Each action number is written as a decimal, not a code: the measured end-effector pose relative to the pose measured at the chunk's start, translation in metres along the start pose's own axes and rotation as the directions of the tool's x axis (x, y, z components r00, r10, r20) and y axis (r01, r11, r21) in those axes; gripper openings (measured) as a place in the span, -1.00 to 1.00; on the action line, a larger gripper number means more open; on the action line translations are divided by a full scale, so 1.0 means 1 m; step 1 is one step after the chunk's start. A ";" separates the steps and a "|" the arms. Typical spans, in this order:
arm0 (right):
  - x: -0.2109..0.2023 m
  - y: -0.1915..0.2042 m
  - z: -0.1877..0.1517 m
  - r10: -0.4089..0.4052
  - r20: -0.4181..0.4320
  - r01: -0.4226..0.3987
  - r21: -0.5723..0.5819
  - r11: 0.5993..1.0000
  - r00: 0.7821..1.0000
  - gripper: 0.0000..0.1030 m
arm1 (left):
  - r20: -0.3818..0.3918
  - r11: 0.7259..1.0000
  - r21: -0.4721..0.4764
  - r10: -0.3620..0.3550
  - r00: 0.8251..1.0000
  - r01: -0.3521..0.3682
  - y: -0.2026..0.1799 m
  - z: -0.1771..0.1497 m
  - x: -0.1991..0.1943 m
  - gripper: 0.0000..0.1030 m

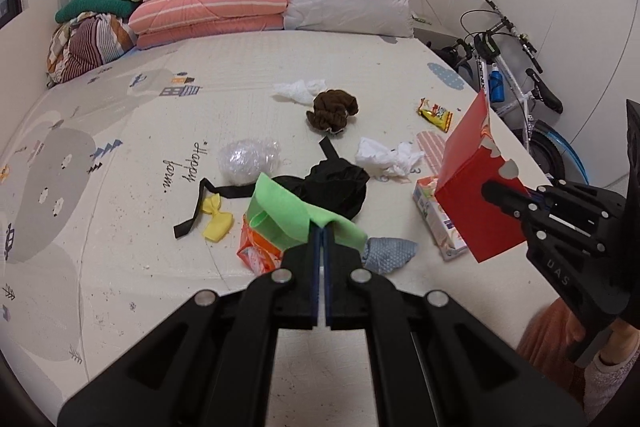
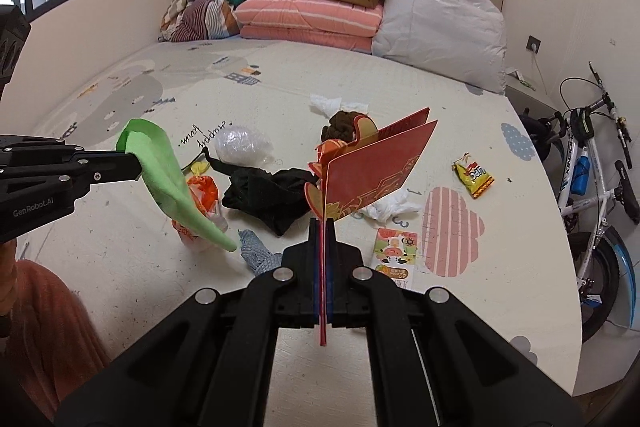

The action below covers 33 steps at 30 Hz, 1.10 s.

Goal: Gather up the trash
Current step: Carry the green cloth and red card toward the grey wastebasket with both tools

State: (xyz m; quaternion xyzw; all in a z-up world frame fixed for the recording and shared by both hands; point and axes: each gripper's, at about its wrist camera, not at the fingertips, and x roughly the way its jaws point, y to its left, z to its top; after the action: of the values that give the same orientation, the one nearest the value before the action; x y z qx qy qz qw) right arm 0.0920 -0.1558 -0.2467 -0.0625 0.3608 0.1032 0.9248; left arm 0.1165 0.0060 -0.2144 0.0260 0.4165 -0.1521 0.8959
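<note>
My left gripper (image 1: pixel 322 225) is shut on a green cloth (image 1: pixel 304 211) and holds it above the bed; the cloth also shows in the right wrist view (image 2: pixel 168 171). My right gripper (image 2: pixel 322 223) is shut on a red paper box (image 2: pixel 376 167), lifted off the bed, also seen in the left wrist view (image 1: pixel 476 195). On the mat lie crumpled white tissues (image 1: pixel 388 157), another tissue (image 1: pixel 300 91), a yellow snack wrapper (image 1: pixel 435 114), an orange wrapper (image 1: pixel 256 251), a clear plastic ball (image 1: pixel 246 161) and a small carton (image 2: pixel 396 255).
A black garment (image 1: pixel 340 187), a brown scrunchie (image 1: pixel 334 111), a yellow bow (image 1: pixel 218 221) and a blue-grey cloth (image 1: pixel 390 253) lie on the play mat (image 1: pixel 140 187). Folded bedding (image 1: pixel 216 7) is stacked at the headboard. A bicycle (image 2: pixel 592 179) stands to the right.
</note>
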 end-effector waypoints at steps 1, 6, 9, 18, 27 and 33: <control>-0.010 -0.002 -0.001 -0.005 0.013 0.005 0.004 1.000 1.000 -0.97 | 0.015 1.000 0.011 -0.001 1.000 0.001 -0.005 0.002 -0.007 -0.96; -0.059 -0.018 -0.009 -0.053 0.073 0.050 0.034 0.998 0.996 -0.97 | 0.086 0.998 0.065 -0.024 0.996 0.019 -0.036 0.013 -0.040 -0.96; -0.092 -0.035 -0.017 -0.097 0.105 0.090 0.068 0.994 0.990 -0.97 | 0.122 0.993 0.105 -0.060 0.991 0.047 -0.062 0.020 -0.058 -0.96; -0.182 -0.117 -0.068 -0.284 0.134 0.253 0.209 0.945 0.950 -0.97 | 0.168 0.950 0.255 -0.225 0.960 0.178 -0.172 0.040 -0.084 -0.96; -0.251 -0.237 -0.145 -0.489 0.047 0.435 0.390 0.812 0.871 -0.97 | 0.103 0.853 0.418 -0.388 0.916 0.314 -0.312 0.052 -0.065 -0.96; -0.263 -0.312 -0.197 -0.581 -0.044 0.525 0.487 0.698 0.813 -0.97 | -0.019 0.769 0.489 -0.462 0.886 0.412 -0.405 0.048 -0.017 -0.96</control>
State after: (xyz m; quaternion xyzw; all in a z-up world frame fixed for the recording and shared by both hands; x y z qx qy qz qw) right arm -0.1528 -0.5344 -0.1991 0.0676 0.2863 -0.2684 0.9173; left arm 0.0222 -0.3838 -0.1378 0.1415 0.3138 -0.4558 0.8208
